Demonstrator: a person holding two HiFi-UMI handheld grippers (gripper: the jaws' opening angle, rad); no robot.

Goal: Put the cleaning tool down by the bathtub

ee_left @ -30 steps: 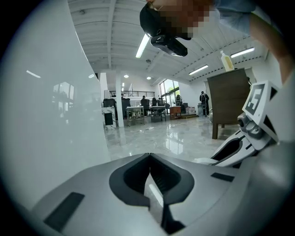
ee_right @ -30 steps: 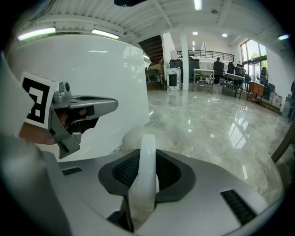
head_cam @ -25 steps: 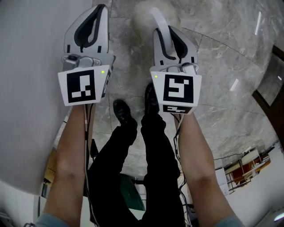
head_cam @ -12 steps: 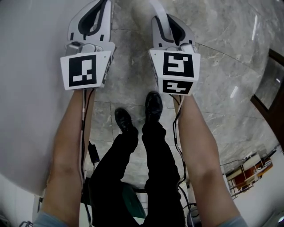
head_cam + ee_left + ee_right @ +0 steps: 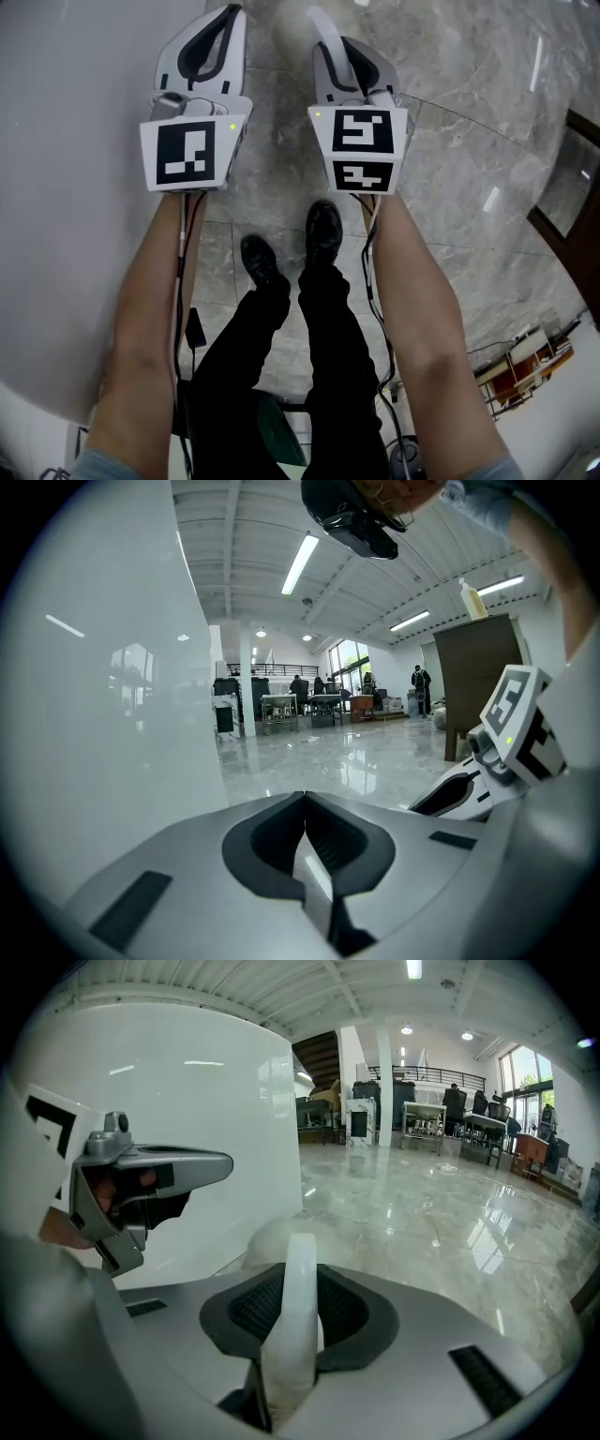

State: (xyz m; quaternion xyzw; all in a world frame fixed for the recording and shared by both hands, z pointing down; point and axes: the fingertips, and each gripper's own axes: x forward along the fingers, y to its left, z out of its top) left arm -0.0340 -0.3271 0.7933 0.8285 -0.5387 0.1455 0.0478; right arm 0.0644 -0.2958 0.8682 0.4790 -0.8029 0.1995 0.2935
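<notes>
My right gripper (image 5: 342,47) is shut on the curved white handle (image 5: 319,23) of the cleaning tool. The handle (image 5: 298,1279) stands up between the right gripper's (image 5: 292,1290) pads, and the tool's pale fluffy head (image 5: 262,1239) shows just beyond, low over the floor. The white bathtub wall (image 5: 66,141) fills the left side, close beside both grippers. My left gripper (image 5: 230,14) hovers by that wall (image 5: 103,714); its (image 5: 305,808) jaws are shut with nothing between them. In the head view the tool's head is mostly cut off at the top edge.
The person's legs and black shoes (image 5: 323,225) stand on the grey marble floor (image 5: 469,122) below the grippers. A dark wooden cabinet (image 5: 478,682) with a bottle on top stands to the right. Tables and people are far across the hall.
Both grippers have shifted up the picture, so the fluffy head has slid out past the top edge. The feet have stepped. The right grip on the handle is unchanged.
</notes>
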